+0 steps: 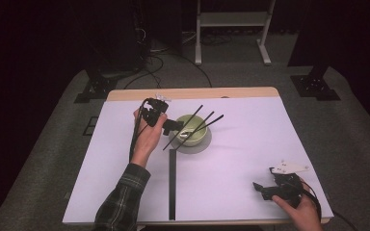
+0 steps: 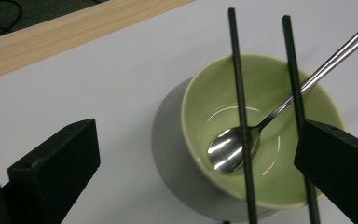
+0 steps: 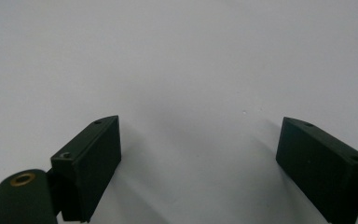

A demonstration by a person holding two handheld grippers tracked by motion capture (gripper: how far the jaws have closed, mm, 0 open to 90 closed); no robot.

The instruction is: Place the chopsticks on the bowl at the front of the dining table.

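Observation:
A pale green bowl [image 1: 196, 135] [image 2: 261, 88] stands on the white table [image 1: 241, 144], a little left of its middle. Two black chopsticks [image 1: 185, 124] [image 2: 240, 93] lie side by side across its rim. A metal spoon [image 2: 228, 148] rests inside, with its handle leaning out over the rim. My left gripper [image 1: 172, 126] [image 2: 196, 142] is at the bowl's left edge, open wide, with nothing pressed between its pads. One chopstick passes close by its right jaw. My right gripper [image 1: 262, 188] [image 3: 198, 140] is open over bare table at the near right corner.
A black strip [image 1: 172, 185] runs from below the bowl to the near edge of the table. A bare wooden edge [image 1: 192, 93] borders the far side. Beyond the table stand a white frame [image 1: 231, 21] and dark stands with cables on the floor.

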